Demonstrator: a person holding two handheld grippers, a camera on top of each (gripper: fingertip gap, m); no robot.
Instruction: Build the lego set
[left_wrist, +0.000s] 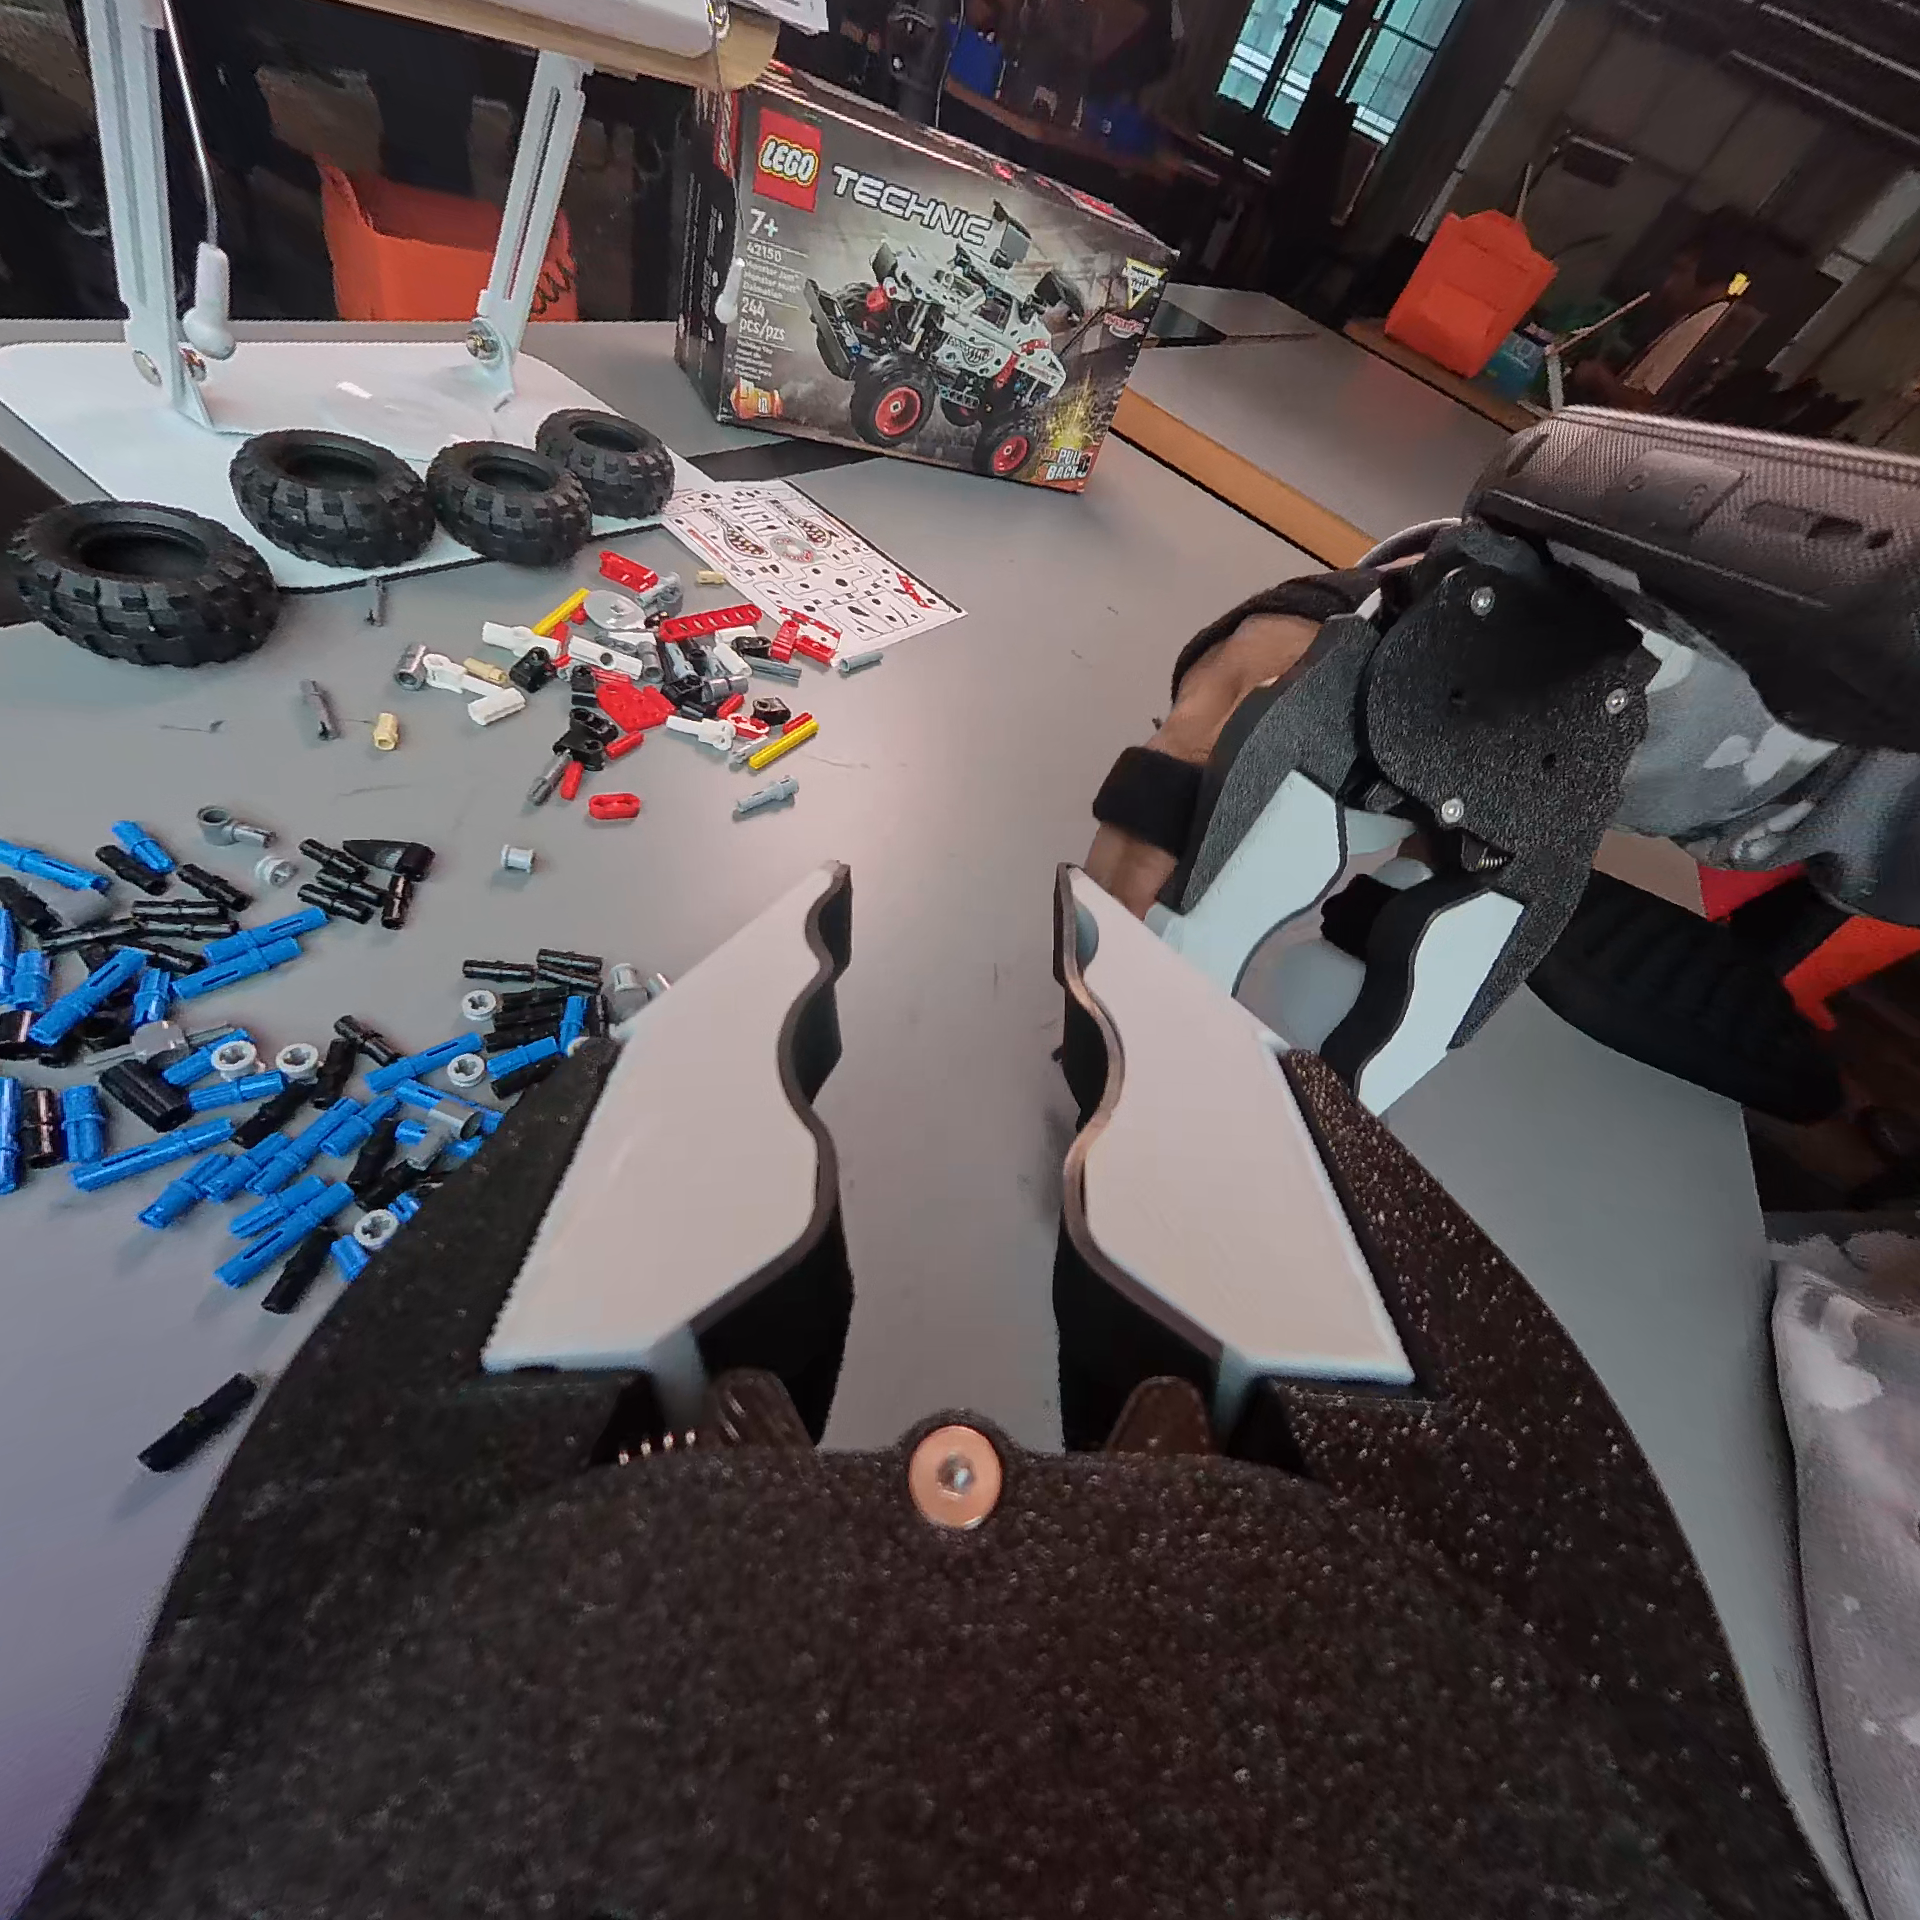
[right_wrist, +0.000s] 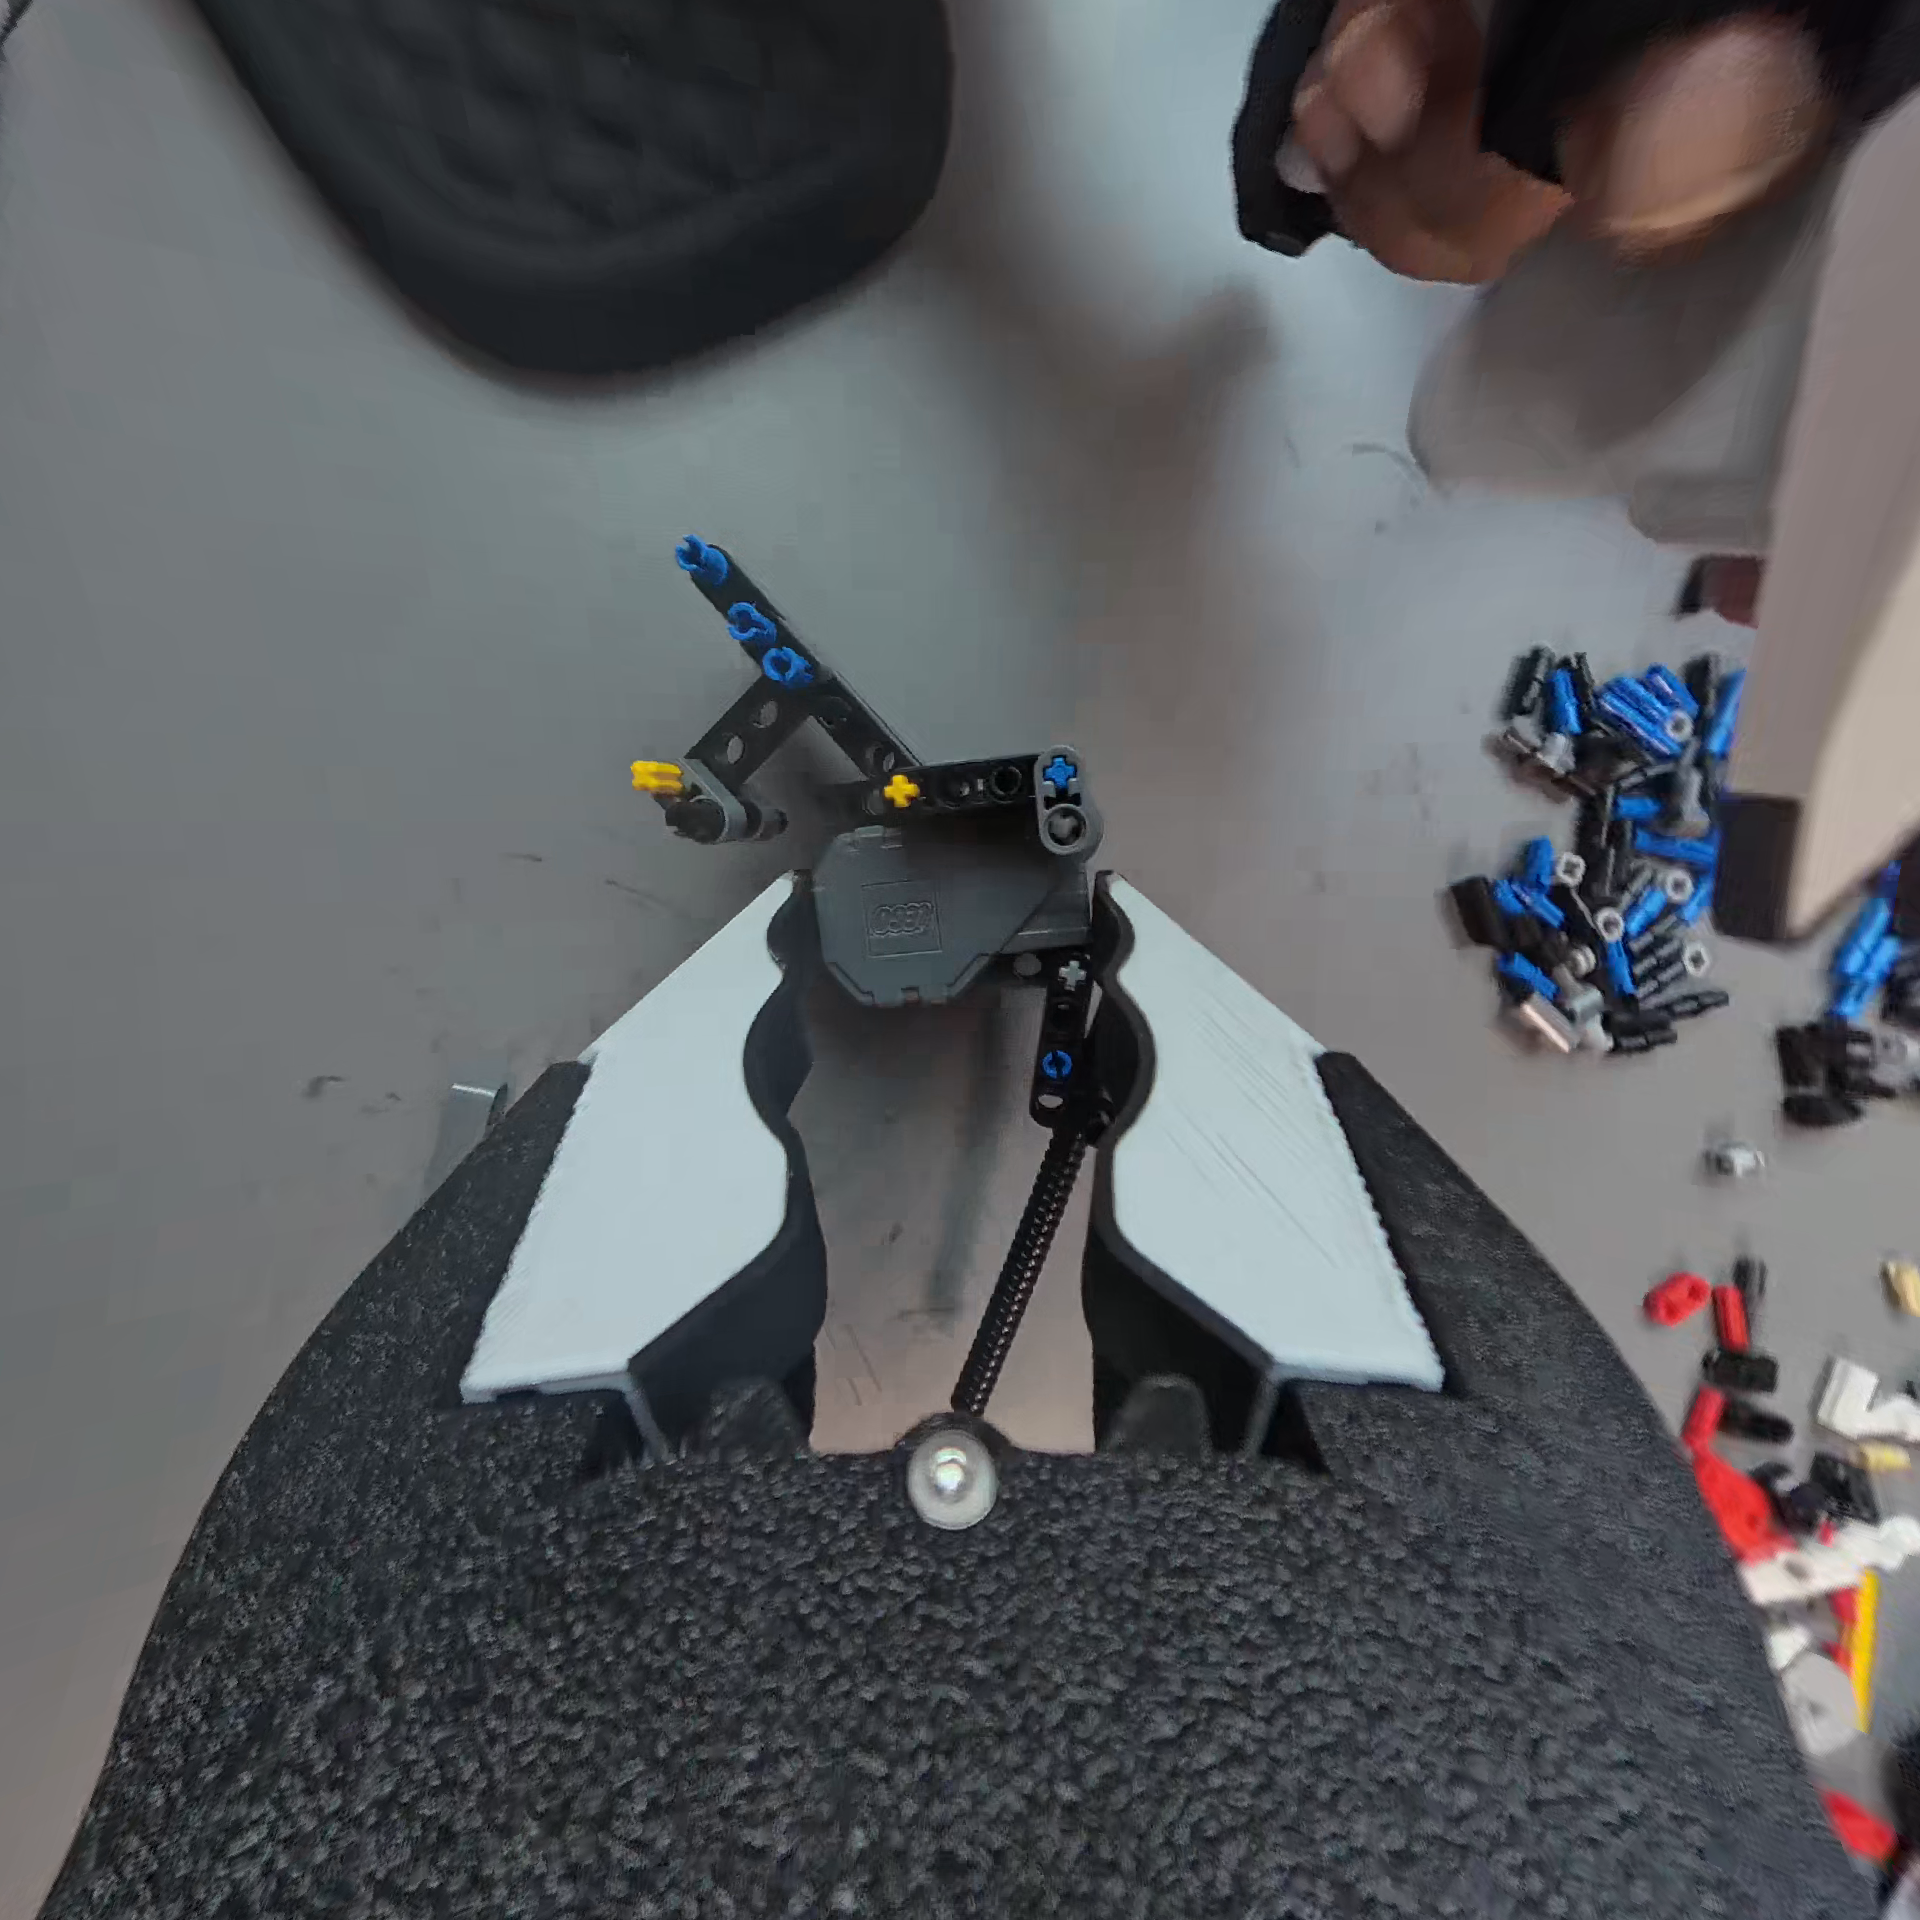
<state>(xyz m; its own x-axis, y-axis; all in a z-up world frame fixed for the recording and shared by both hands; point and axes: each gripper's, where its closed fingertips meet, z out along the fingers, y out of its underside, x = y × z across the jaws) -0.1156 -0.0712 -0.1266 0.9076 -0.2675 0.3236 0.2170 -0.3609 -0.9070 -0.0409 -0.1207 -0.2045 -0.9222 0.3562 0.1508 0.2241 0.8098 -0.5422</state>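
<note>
Right wrist view looks almost straight down on the grey table (right_wrist: 312, 727), and the right gripper (right_wrist: 945, 883) has its two white fingers closed onto a partly built lego assembly (right_wrist: 894, 935). What sits between the tips is a dark grey block, and from it black beams reach away over the table, studded with blue pins and a couple of yellow axle ends. A thin black ribbed rod (right_wrist: 1023, 1268) runs back from the assembly down the gap between the fingers toward the gripper body. Off to the right lies a heap of blue and black pins (right_wrist: 1610, 862), and nearer the lower right edge a scatter of red, white and yellow parts (right_wrist: 1787, 1475). A blurred hand (right_wrist: 1455, 156) shows at the top right, and a dark padded shape (right_wrist: 603, 156) lies at the top left.

From the left wrist view, the left gripper (left_wrist: 951, 894) hovers above bare table with its fingers spread well apart and nothing between them. To its right the other gripper (left_wrist: 1340, 914) hangs tilted downward. Left of the fingers the blue and black pins (left_wrist: 208, 1049) spread across the table, with the mixed red, white and grey parts (left_wrist: 655, 675) farther back. Four black tyres (left_wrist: 332, 499) sit by a white lamp base (left_wrist: 312, 395), a sticker sheet (left_wrist: 810, 561) lies flat beyond the parts, and the set's box (left_wrist: 925, 301) stands behind it
</note>
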